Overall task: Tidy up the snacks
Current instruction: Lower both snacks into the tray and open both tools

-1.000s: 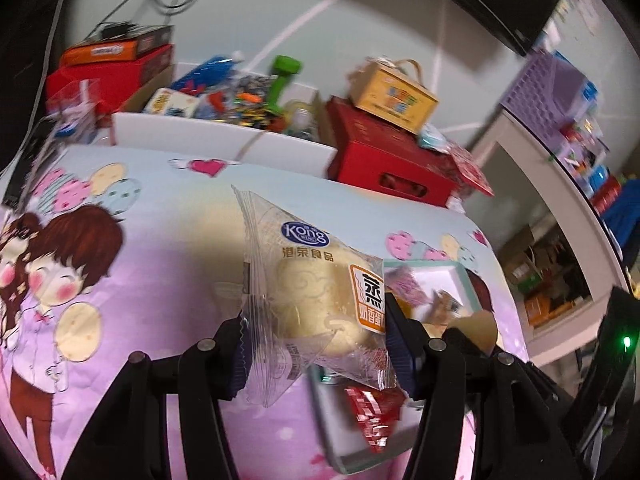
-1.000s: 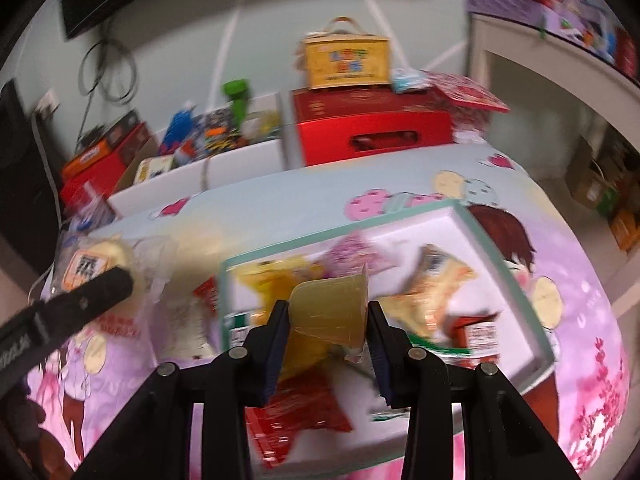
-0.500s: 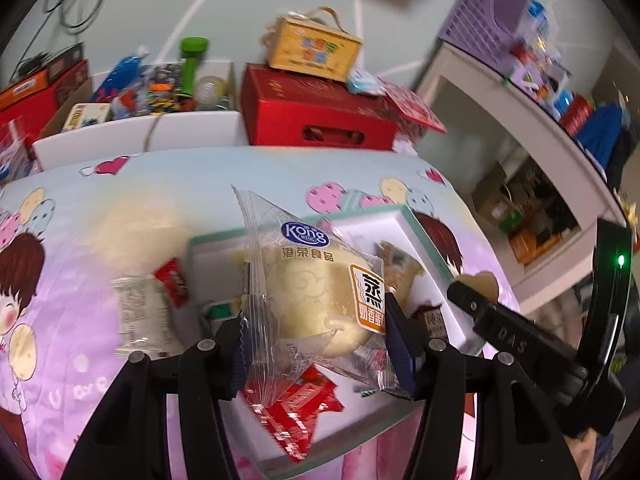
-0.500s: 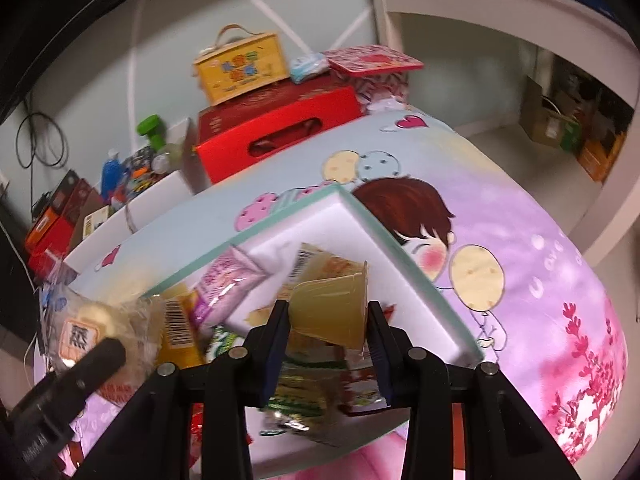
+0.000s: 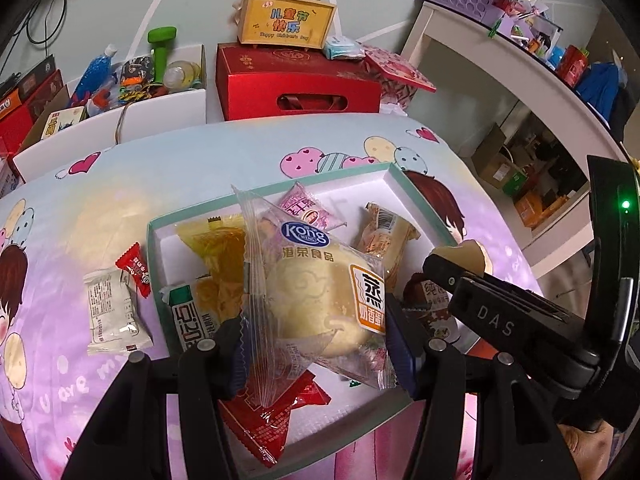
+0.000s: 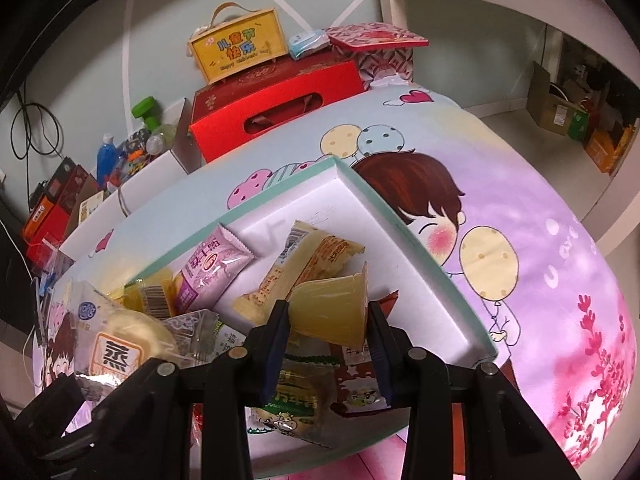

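Note:
My left gripper (image 5: 318, 340) is shut on a clear-wrapped steamed cake (image 5: 320, 304) and holds it over the white, green-rimmed box (image 5: 384, 178), which has several snack packets in it. In the right wrist view my right gripper (image 6: 328, 320) is shut on a yellow jelly cup (image 6: 332, 308), also above the box (image 6: 400, 240). The cake (image 6: 120, 344) shows at the lower left of that view. The right gripper (image 5: 460, 264) with the jelly cup reaches in from the right of the left wrist view. A white packet (image 5: 114, 312) and a small red candy (image 5: 134, 268) lie on the cloth left of the box.
The box sits on a table with a cartoon-print cloth (image 5: 80, 216). Behind the table stand a red gift box (image 5: 296, 84), a yellow carry box (image 5: 286, 24) and a white bin of toys (image 5: 132, 80). A white shelf unit (image 5: 500, 76) is at the right.
Both grippers have swung over the box and come lower, each keeping its snack. The box has moved from the edge of both views to beneath the fingers.

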`<state>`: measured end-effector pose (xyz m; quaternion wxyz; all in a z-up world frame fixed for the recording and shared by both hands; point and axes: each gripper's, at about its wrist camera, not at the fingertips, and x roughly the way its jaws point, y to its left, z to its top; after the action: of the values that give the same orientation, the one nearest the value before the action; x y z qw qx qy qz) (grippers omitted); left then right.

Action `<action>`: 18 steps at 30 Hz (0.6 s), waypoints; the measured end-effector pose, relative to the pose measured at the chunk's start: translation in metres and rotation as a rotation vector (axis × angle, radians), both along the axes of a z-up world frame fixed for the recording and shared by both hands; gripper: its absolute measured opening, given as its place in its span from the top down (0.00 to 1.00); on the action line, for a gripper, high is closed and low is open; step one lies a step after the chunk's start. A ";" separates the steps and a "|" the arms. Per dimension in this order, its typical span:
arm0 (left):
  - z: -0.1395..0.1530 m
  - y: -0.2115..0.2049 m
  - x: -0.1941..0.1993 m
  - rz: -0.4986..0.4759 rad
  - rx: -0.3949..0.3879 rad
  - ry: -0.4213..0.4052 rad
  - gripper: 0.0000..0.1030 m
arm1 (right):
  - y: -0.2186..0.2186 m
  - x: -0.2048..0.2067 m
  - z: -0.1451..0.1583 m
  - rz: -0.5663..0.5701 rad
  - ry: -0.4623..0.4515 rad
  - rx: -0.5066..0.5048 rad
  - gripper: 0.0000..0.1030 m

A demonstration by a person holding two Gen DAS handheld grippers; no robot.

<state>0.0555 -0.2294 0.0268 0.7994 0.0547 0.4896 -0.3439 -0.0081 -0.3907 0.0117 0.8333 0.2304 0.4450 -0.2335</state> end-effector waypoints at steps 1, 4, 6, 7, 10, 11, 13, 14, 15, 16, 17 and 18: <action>-0.001 0.000 0.000 0.000 0.004 0.001 0.42 | 0.001 0.001 -0.001 0.002 0.005 0.001 0.60; -0.003 0.000 0.000 0.000 0.011 0.005 0.42 | 0.002 0.003 -0.004 0.010 0.016 0.006 0.60; -0.004 0.000 0.001 0.004 0.021 0.000 0.43 | 0.003 0.005 -0.006 0.012 0.023 0.007 0.60; -0.004 -0.001 0.001 0.006 0.026 -0.001 0.42 | 0.004 0.006 -0.008 0.015 0.027 0.009 0.60; -0.005 0.000 0.002 0.011 0.040 0.000 0.41 | 0.005 0.007 -0.010 0.020 0.033 0.012 0.60; -0.005 0.001 0.003 0.012 0.041 0.003 0.40 | 0.005 0.007 -0.010 0.021 0.034 0.014 0.60; -0.004 0.001 0.003 0.012 0.035 0.003 0.40 | 0.005 0.007 -0.010 0.023 0.034 0.016 0.60; -0.003 0.001 0.002 0.010 0.032 0.004 0.40 | 0.005 0.007 -0.008 0.024 0.028 0.013 0.60; -0.002 0.002 0.002 0.008 0.029 0.002 0.40 | 0.005 0.007 -0.007 0.025 0.024 0.013 0.60; -0.001 0.002 0.002 0.008 0.026 0.002 0.40 | 0.005 0.007 -0.006 0.026 0.020 0.010 0.60; 0.000 0.003 0.003 0.007 0.025 0.002 0.40 | 0.006 0.007 -0.004 0.027 0.017 0.007 0.60; 0.000 0.004 0.003 0.009 0.026 0.001 0.40 | 0.006 0.007 -0.004 0.031 0.015 0.011 0.60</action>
<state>0.0582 -0.2258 0.0269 0.7999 0.0626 0.4947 -0.3339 -0.0013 -0.3844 0.0072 0.8322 0.2264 0.4560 -0.2195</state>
